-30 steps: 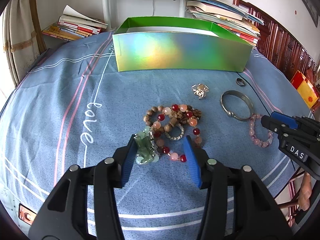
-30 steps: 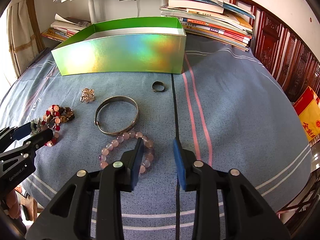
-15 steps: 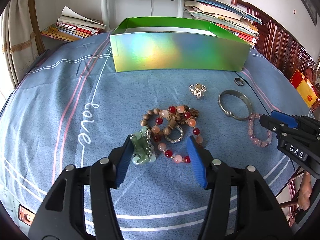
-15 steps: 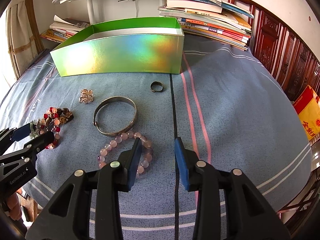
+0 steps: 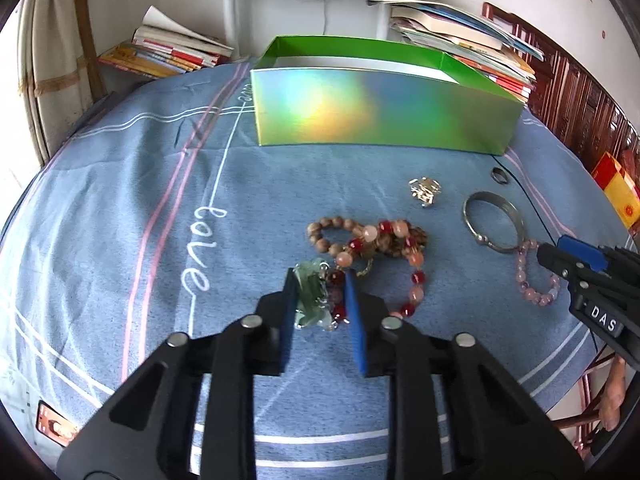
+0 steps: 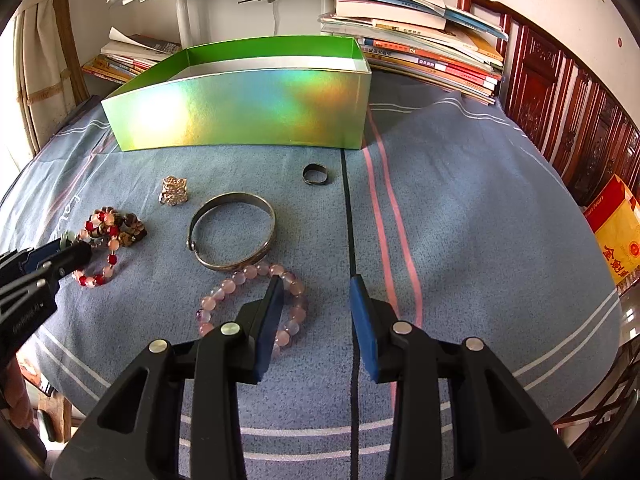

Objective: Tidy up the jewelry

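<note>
Black gripper frames, silver screws, blue fingers (image 5: 288,312), white "DAS" lettering.

Box floor (image 5: 360,65) hidden by its front wall — book stacks (image 6: 420,32) cut off.

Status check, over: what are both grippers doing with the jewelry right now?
Left gripper shut on green jade bracelet, tangled with red beaded bracelet. Right gripper open, one finger inside pink bead bracelet. Green box unobstructed.

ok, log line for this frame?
left gripper: shut on jade pendant | right gripper: open, over pink bracelet | box: nothing seen inside
</note>
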Available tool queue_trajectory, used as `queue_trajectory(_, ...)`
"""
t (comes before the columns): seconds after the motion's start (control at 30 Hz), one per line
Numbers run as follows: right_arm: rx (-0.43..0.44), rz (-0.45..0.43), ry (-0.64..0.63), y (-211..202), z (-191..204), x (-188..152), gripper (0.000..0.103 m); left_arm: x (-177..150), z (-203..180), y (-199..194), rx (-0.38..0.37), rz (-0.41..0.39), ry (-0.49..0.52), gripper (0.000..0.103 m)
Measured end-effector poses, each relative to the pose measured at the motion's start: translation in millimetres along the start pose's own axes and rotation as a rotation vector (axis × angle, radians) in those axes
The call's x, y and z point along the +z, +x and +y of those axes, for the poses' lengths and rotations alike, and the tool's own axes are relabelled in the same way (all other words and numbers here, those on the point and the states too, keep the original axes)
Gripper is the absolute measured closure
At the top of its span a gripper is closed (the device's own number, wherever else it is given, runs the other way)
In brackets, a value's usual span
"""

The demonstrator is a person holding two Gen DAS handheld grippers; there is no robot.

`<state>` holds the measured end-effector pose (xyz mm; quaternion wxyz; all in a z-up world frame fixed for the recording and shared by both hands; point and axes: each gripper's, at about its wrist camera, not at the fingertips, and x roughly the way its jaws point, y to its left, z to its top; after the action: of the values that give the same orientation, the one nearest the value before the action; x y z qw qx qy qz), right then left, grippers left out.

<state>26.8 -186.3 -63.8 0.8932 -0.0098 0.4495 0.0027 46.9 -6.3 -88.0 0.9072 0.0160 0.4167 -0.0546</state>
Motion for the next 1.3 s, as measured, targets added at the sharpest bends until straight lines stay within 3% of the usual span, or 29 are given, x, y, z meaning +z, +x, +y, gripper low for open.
queue_trajectory(0.1, 0.031, 0.006, -0.012, -1.0, 4.9, -0.1, 0.091, 0.4, 2.6, -0.6, 0.002, 0.002, -0.011, 0.086)
queue_trajectory(0.23, 0.028, 0.008, -0.019, -1.8, 9.1, -1.1, 0.094, 0.1, 5.8, -4.7, 0.008, 0.009, -0.032, 0.089)
queue_trajectory(0.67, 0.029, -0.032, 0.022, -19.4, 1.5, 3.7, 0.095, 1.6, 7.7, -21.6, 0.023, -0.021, -0.028, 0.091)
queue_trajectory(1.1, 0.035, 0.001, 0.024, -10.6, 1.5, 1.7, 0.095, -2.6, 3.9, -14.2, 0.021, 0.003, -0.010, 0.091)
queue_trajectory(1.3, 0.082, 0.036, 0.110, -7.0, -17.5, 3.8, 0.094, -2.9, 3.0, -12.8, 0.026, 0.009, -0.009, 0.091)
